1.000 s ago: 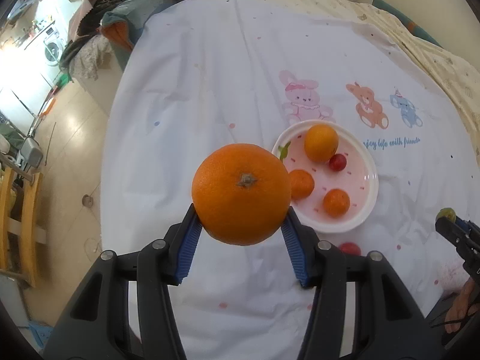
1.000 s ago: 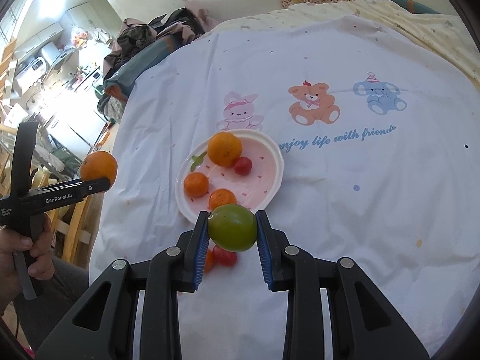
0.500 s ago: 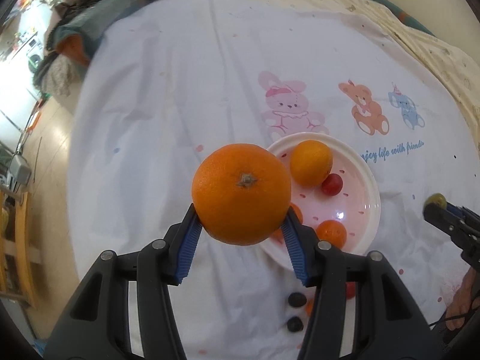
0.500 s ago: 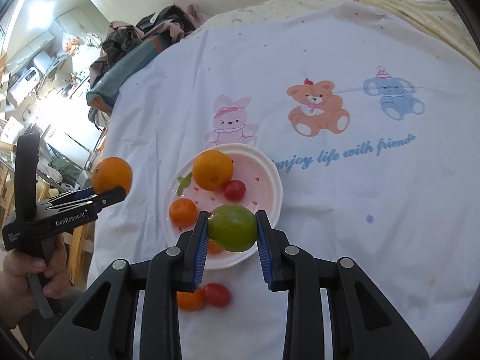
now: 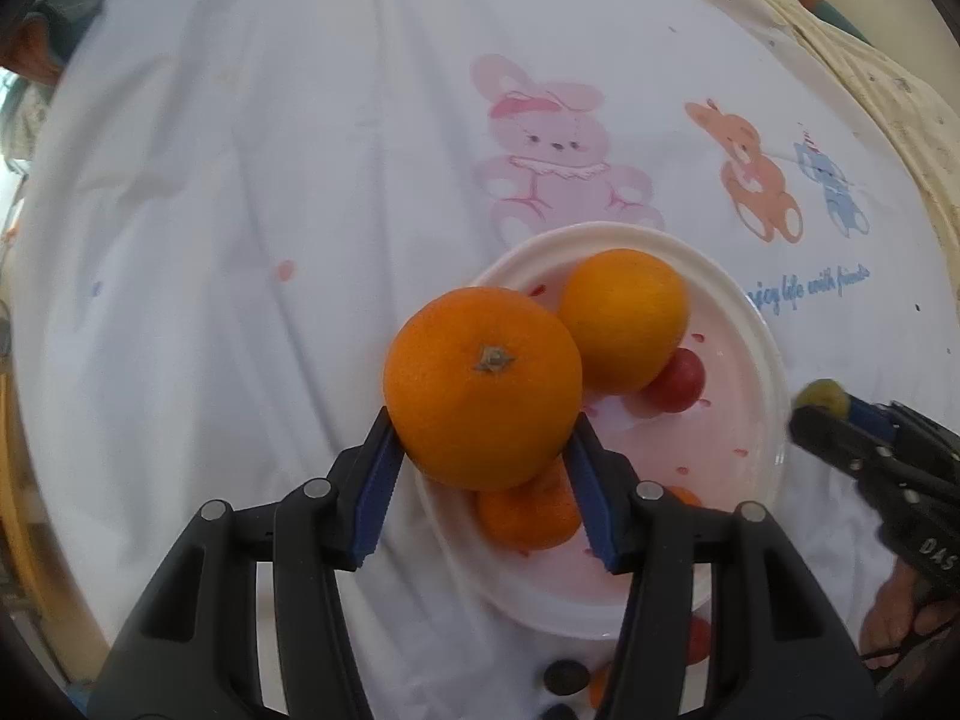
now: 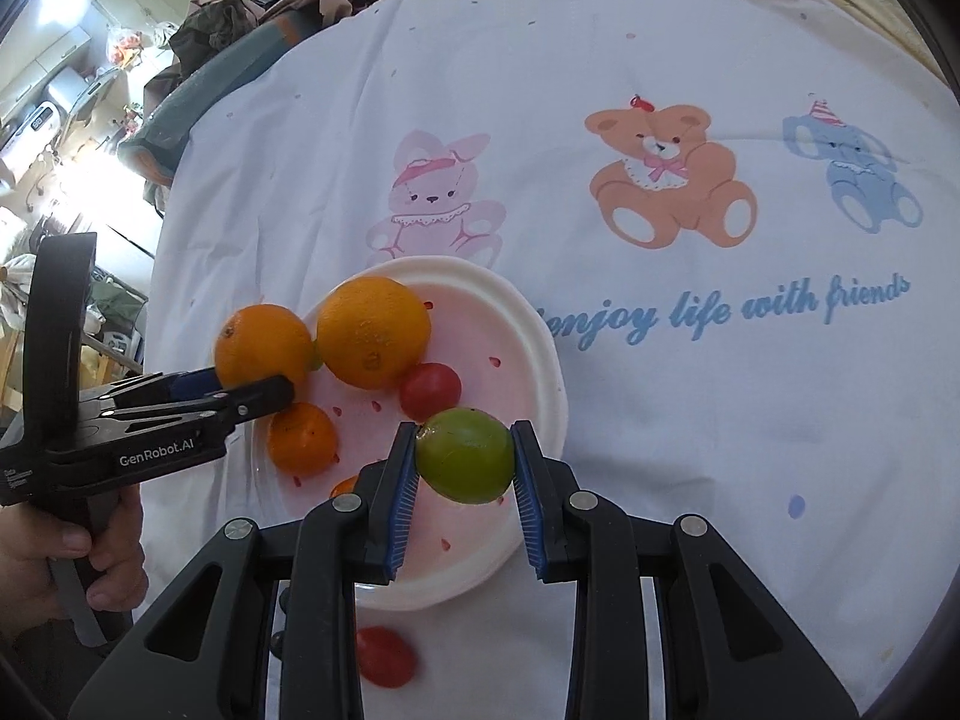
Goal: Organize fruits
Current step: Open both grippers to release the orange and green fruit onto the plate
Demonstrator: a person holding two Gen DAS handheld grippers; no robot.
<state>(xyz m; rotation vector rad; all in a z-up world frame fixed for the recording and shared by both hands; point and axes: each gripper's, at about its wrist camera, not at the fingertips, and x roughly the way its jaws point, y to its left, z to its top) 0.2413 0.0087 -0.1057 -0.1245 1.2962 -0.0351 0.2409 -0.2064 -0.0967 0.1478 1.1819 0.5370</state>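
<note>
Nearer plate (image 5: 771,360): glossy, perhaps dimpled orange (image 5: 483,387)

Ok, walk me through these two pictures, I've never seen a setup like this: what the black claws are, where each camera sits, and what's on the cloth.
No robot here: a person holds a black two-finger claw in each hand, with a wide-angle camera on each looking along its fingers.

The left wrist view shows the left claw gripping a large orange. The right wrist view shows the right claw gripping a green fruit. Each view also catches the other claw at its edge.

Both hang over a white plate on a cartoon-animal tablecloth. The plate holds another large orange, a small orange fruit and a small red fruit. A further red fruit lies on the cloth beside the plate.
</note>
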